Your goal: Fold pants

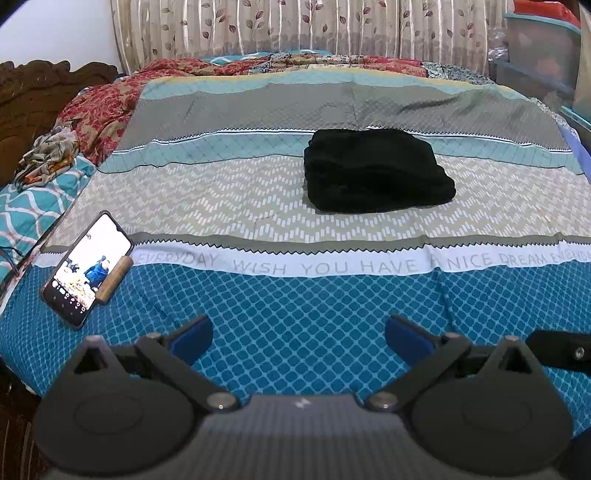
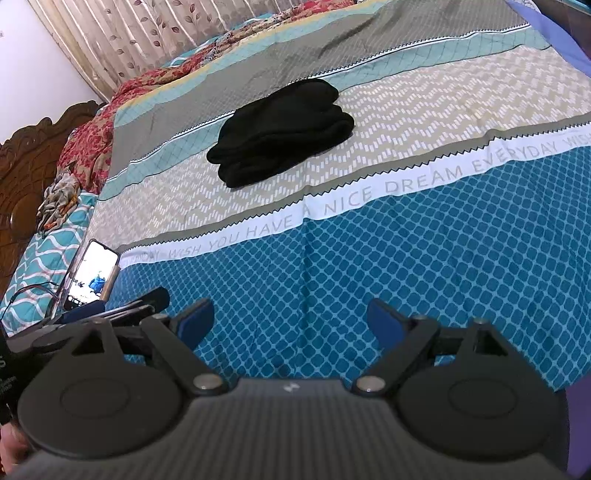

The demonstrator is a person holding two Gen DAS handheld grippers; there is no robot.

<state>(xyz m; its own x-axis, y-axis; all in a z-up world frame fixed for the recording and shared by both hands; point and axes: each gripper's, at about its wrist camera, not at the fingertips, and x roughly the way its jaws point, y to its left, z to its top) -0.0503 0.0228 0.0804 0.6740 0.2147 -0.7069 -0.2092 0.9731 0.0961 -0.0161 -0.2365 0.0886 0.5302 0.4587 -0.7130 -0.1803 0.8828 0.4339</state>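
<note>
The black pants (image 1: pixel 376 171) lie folded into a compact stacked bundle on the patterned bedspread, in the middle of the bed; they also show in the right wrist view (image 2: pixel 282 131). My left gripper (image 1: pixel 298 338) is open and empty, low over the blue checked band near the bed's front edge, well short of the pants. My right gripper (image 2: pixel 291 323) is open and empty, also over the blue band, to the right of the left one. The left gripper's body shows at the lower left of the right wrist view (image 2: pixel 122 314).
A phone (image 1: pixel 86 267) with a lit screen leans on a wooden stand at the front left of the bed. Crumpled red floral bedding (image 1: pixel 99 114) and a carved wooden headboard (image 1: pixel 26 99) lie left. Curtains (image 1: pixel 295 26) hang behind. Plastic storage bins (image 1: pixel 543 55) stand at the far right.
</note>
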